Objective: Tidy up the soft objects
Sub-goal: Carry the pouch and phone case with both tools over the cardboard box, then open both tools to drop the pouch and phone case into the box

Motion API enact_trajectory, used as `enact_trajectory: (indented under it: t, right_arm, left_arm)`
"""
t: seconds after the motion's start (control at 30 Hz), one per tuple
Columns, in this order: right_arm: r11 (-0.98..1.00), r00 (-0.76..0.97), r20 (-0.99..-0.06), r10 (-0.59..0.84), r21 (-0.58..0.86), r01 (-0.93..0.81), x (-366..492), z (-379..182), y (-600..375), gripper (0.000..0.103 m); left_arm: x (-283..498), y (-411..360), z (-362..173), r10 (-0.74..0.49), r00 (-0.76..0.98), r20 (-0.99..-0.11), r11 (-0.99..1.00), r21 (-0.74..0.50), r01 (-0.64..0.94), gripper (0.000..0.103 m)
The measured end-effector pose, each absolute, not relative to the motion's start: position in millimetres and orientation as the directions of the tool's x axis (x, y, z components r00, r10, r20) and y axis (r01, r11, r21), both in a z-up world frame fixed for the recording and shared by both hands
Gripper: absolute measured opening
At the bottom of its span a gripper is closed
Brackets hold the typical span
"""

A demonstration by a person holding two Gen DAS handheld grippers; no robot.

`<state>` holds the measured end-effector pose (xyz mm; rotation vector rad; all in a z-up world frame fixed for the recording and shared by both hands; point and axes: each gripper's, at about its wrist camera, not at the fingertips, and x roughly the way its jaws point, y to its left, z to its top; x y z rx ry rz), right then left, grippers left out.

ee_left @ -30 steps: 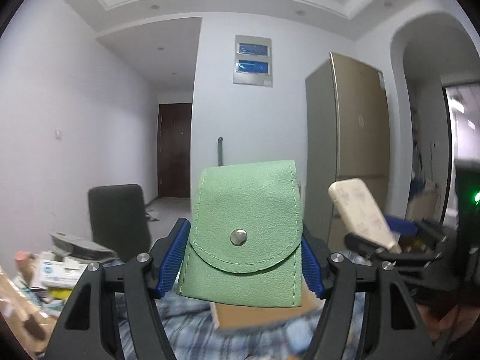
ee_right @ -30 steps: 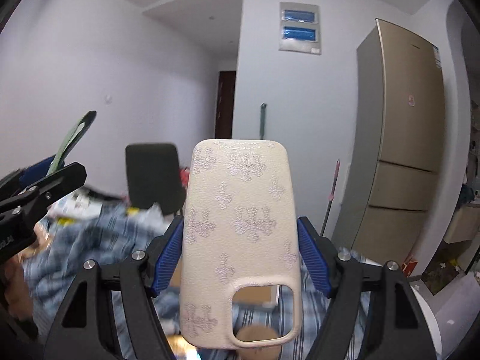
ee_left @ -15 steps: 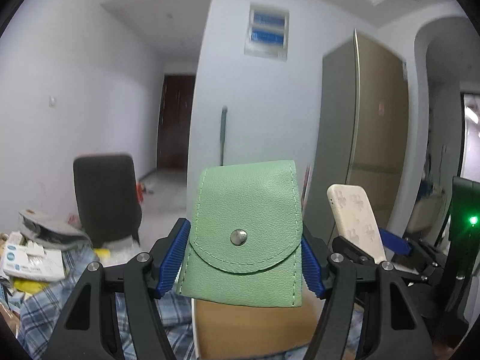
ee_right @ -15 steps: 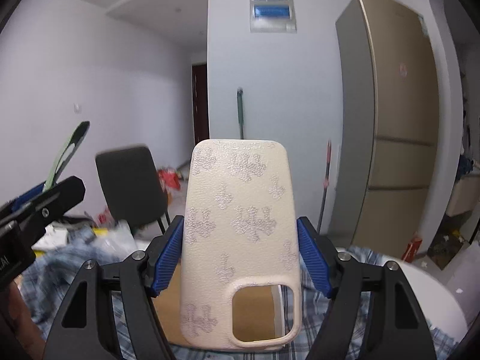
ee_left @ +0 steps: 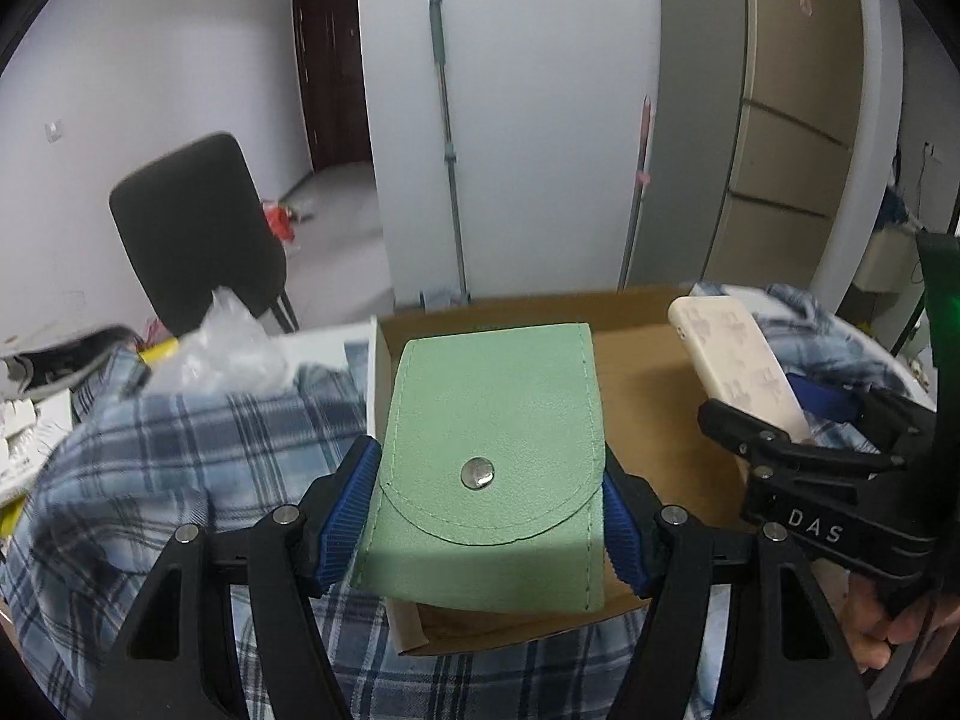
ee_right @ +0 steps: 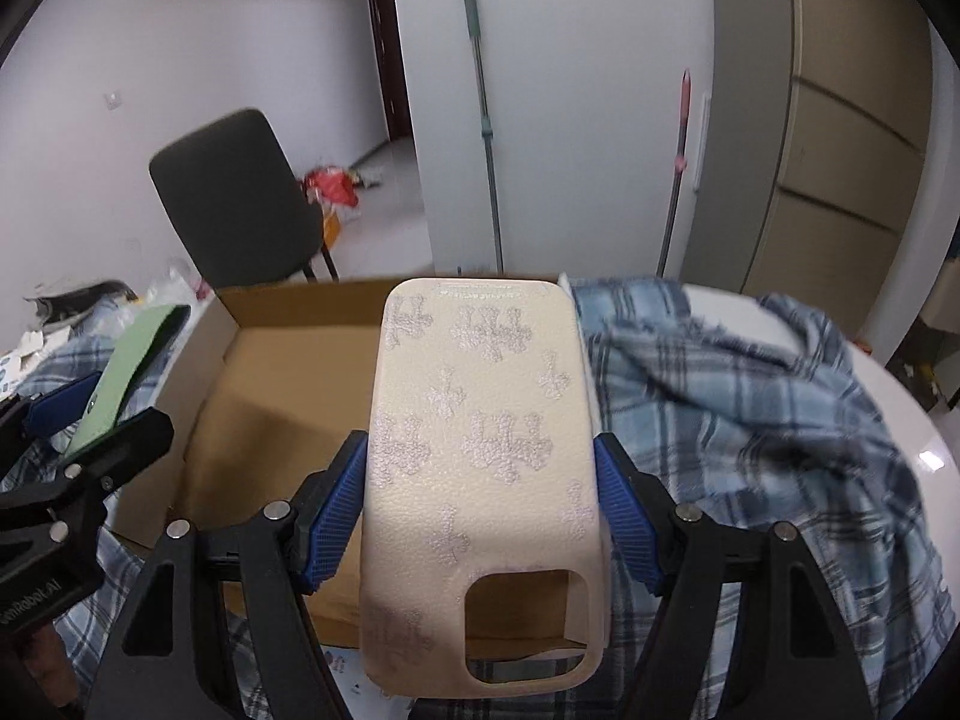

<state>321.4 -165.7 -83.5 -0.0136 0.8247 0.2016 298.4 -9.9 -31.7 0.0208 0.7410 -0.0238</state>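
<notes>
My left gripper (ee_left: 489, 510) is shut on a light green snap pouch (ee_left: 489, 456), its blue pads pressing both side edges. The pouch hangs above an open cardboard box (ee_left: 654, 420). My right gripper (ee_right: 480, 510) is shut on a cream phone case (ee_right: 480, 468) with a pale floral pattern, camera cutout toward me. It hovers over the same cardboard box (ee_right: 270, 408). In the left wrist view the phone case (ee_left: 735, 366) and right gripper show at the right. The right wrist view has the green pouch (ee_right: 129, 372) edge-on at the left.
A blue plaid cloth (ee_left: 162, 468) lies bunched around the box, and in the right wrist view the plaid cloth (ee_right: 750, 420) covers a white round table (ee_right: 900, 438). A black chair (ee_left: 192, 228), mop handles (ee_left: 447, 150) and a tall fridge (ee_left: 798, 120) stand behind. Clutter lies at the far left.
Both grippers have tipped downward and come lower, so the view swung from walls and ceiling to the box and plaid cloth. Each keeps its grip on its object.
</notes>
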Motion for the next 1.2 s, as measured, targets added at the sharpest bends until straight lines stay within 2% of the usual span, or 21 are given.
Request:
enact_trajectory:
  t: [0.3, 0.4, 0.57, 0.73, 0.9, 1.07, 1.13, 1.17, 1.2]
  right_arm:
    - [0.972, 0.559, -0.809, 0.182, 0.063, -0.226, 329.4, -97.4, -165.1, 0.072]
    - [0.963, 0.511, -0.837, 0.196, 0.066, -0.261, 329.8, -96.2, -161.7, 0.072]
    - [0.959, 0.45, -0.872, 0.193, 0.07, -0.274, 323.9, -100.3, -159.8, 0.073]
    - [0.942, 0.361, -0.897, 0.256, 0.148, -0.301, 312.6, -98.0, -165.2, 0.073]
    - [0.941, 0.374, -0.887, 0.27, 0.161, -0.297, 294.2, -88.6, -172.8, 0.072]
    - [0.961, 0.491, -0.834, 0.254, 0.162, -0.223, 309.5, -74.6, -181.5, 0.072]
    - [0.963, 0.51, -0.821, 0.258, 0.176, -0.203, 320.4, -75.3, -180.0, 0.072]
    - [0.964, 0.514, -0.818, 0.257, 0.181, -0.194, 327.4, -77.0, -178.4, 0.073]
    - [0.966, 0.521, -0.816, 0.251, 0.183, -0.181, 333.6, -78.9, -177.0, 0.073]
  left_arm:
    - [297.7, -13.1, -70.1, -0.005, 0.647, -0.763, 0.999, 0.02, 0.031, 0.07]
    - [295.4, -17.8, -70.8, 0.025, 0.634, -0.773, 0.998, 0.059, 0.032, 0.07]
    - [286.2, -13.7, -66.7, -0.007, 0.595, -0.804, 0.999, 0.02, 0.038, 0.07]
    - [270.7, -19.0, -63.2, 0.001, 0.574, -0.819, 0.996, 0.05, 0.07, 0.07]
    - [246.8, -25.4, -56.9, -0.011, 0.578, -0.816, 0.992, 0.064, 0.109, 0.07]
    - [244.6, -27.9, -29.4, -0.025, 0.65, -0.76, 0.993, 0.054, 0.101, 0.07]
    - [252.2, -28.0, -18.4, -0.007, 0.68, -0.733, 0.995, 0.065, 0.081, 0.078]
    - [255.8, -27.4, -14.6, -0.014, 0.693, -0.721, 0.995, 0.059, 0.081, 0.087]
    - [260.4, -26.6, -11.8, -0.018, 0.702, -0.712, 0.996, 0.053, 0.078, 0.088]
